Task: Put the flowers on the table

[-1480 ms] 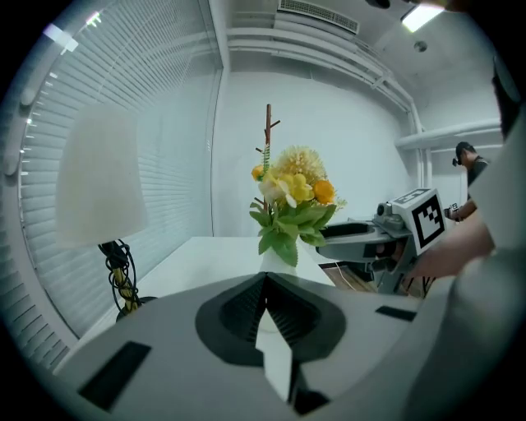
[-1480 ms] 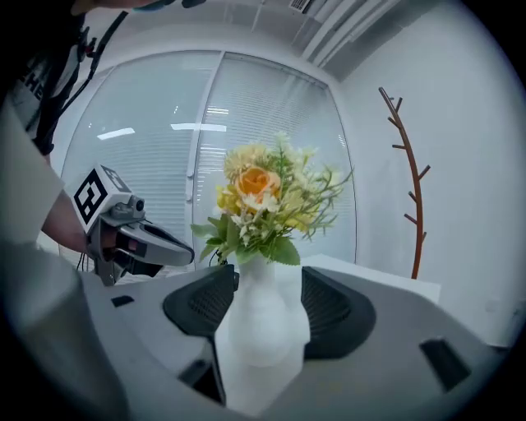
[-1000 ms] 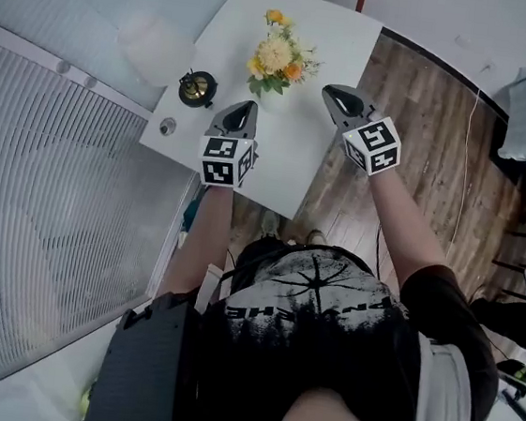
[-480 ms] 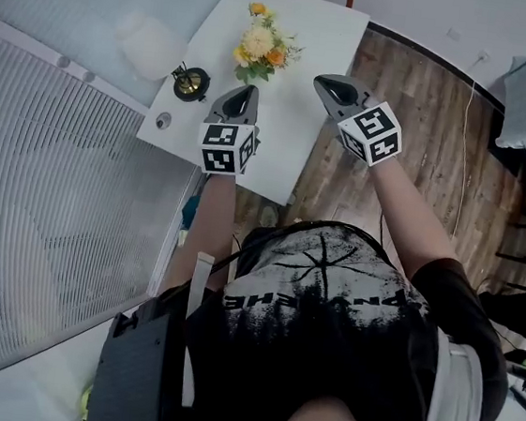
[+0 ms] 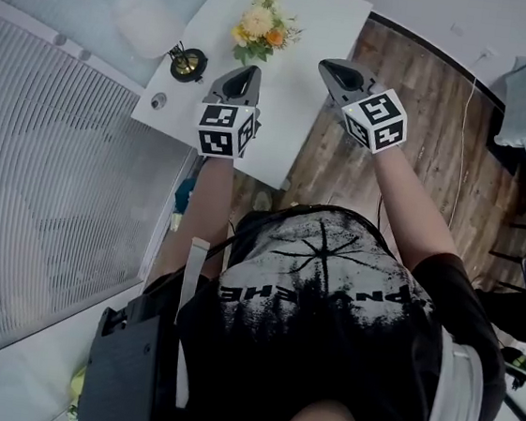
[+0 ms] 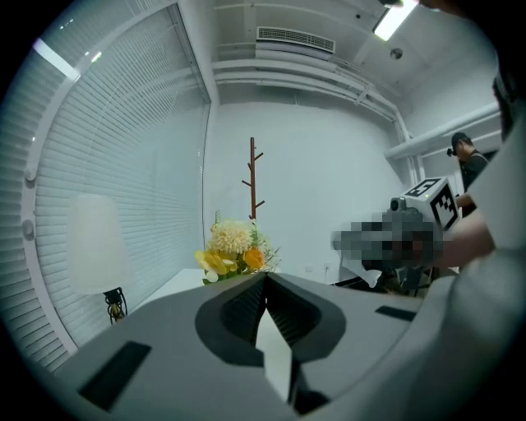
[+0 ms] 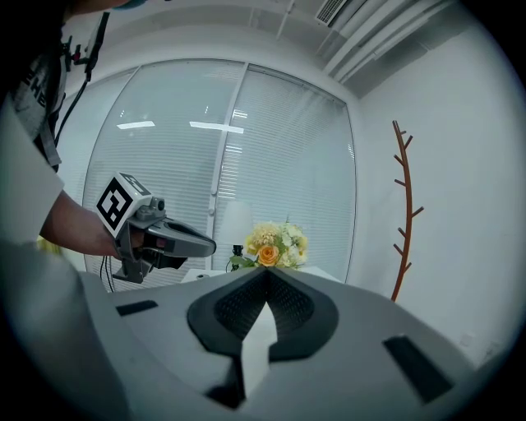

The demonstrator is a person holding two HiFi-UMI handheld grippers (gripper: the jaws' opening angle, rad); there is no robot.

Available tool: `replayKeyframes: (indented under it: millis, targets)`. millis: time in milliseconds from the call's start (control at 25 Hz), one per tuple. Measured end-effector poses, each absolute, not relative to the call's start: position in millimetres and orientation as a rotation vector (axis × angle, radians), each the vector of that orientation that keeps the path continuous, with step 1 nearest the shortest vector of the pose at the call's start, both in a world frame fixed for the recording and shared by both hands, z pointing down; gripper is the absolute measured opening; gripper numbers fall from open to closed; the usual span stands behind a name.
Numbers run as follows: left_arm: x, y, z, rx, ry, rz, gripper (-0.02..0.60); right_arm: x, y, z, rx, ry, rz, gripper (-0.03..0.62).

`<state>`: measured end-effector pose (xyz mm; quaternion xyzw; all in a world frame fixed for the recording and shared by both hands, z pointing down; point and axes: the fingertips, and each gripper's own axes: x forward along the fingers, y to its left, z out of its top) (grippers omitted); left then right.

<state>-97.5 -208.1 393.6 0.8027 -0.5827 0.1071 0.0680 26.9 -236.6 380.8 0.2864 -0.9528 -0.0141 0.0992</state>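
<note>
A bunch of yellow, cream and orange flowers [image 5: 258, 27] stands upright on the white table [image 5: 288, 113], near its far end. The same flowers [image 6: 233, 249] show ahead in the left gripper view, and the flowers [image 7: 272, 243] also show past the jaws in the right gripper view. My left gripper [image 5: 252, 72] is shut and holds nothing, just short of the flowers above the table. My right gripper [image 5: 326, 66] is shut and empty too, over the table's right edge, to the right of the flowers.
A small black and gold holder [image 5: 186, 62] and a white lamp shade [image 5: 145, 23] sit on the table's left side, with a small round object [image 5: 158, 100] near the left edge. A coat stand [image 7: 404, 210] rises by the wall. Wooden floor [image 5: 414, 128] lies right of the table.
Both grippers have drawn back from the flowers toward the person's body. The flowers stay standing on the table.
</note>
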Motion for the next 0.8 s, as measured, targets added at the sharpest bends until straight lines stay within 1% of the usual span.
replayKeyframes:
  millis: [800]
  targets:
    - [-103.4,-206.7,396.7,2.414,-1.762,0.339,0.011,16.3,-239.0,394.8,0.829,-2.797,-0.039,0.017]
